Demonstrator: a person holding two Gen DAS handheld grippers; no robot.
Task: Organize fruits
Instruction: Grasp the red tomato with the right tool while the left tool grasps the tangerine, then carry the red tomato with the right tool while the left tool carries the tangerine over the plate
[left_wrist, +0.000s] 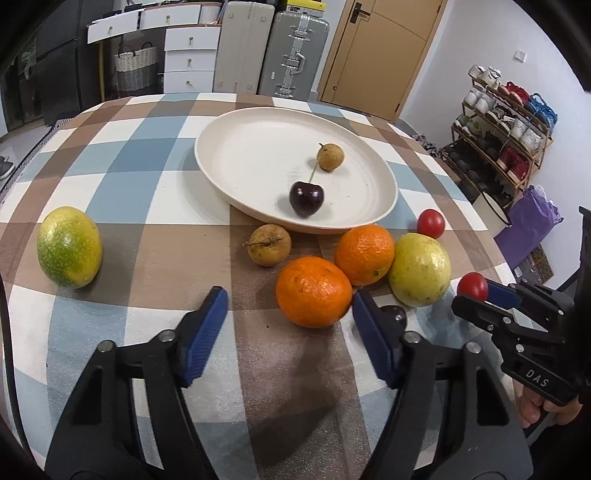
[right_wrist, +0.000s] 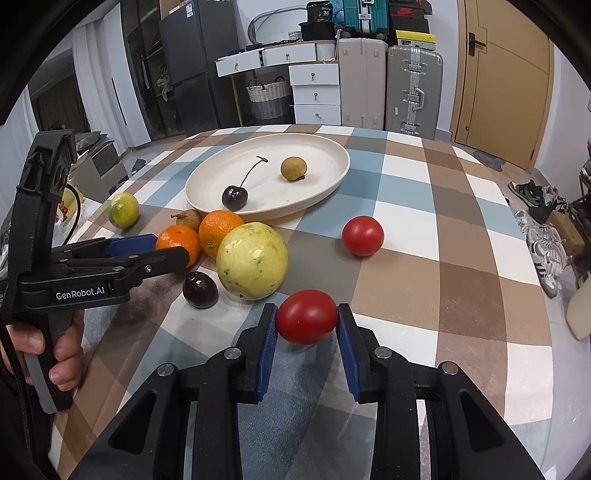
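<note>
A cream plate (left_wrist: 236, 147) (right_wrist: 325, 147) holds a dark cherry (left_wrist: 306, 198) (right_wrist: 235, 197) and a small brown longan (left_wrist: 330, 157) (right_wrist: 293, 168). In front of it lie two oranges (left_wrist: 313, 291) (left_wrist: 365, 249), a second longan (left_wrist: 269, 244), a yellow passion fruit (left_wrist: 419, 269) (right_wrist: 252, 261), a green-yellow one (left_wrist: 69, 246) (right_wrist: 123, 209), a dark cherry (right_wrist: 200, 290) and a cherry tomato (left_wrist: 431, 223) (right_wrist: 362, 236). My left gripper (left_wrist: 290, 306) (right_wrist: 155, 249) is open, just before the near orange. My right gripper (right_wrist: 307, 318) is shut on another cherry tomato (right_wrist: 306, 316) (left_wrist: 472, 286).
The table wears a checked cloth (left_wrist: 147, 184) in blue, brown and white. Drawers and suitcases (left_wrist: 291, 55) stand behind it, a shoe rack (left_wrist: 506, 129) to the right, and shoes (right_wrist: 543, 236) lie on the floor beyond the table's right edge.
</note>
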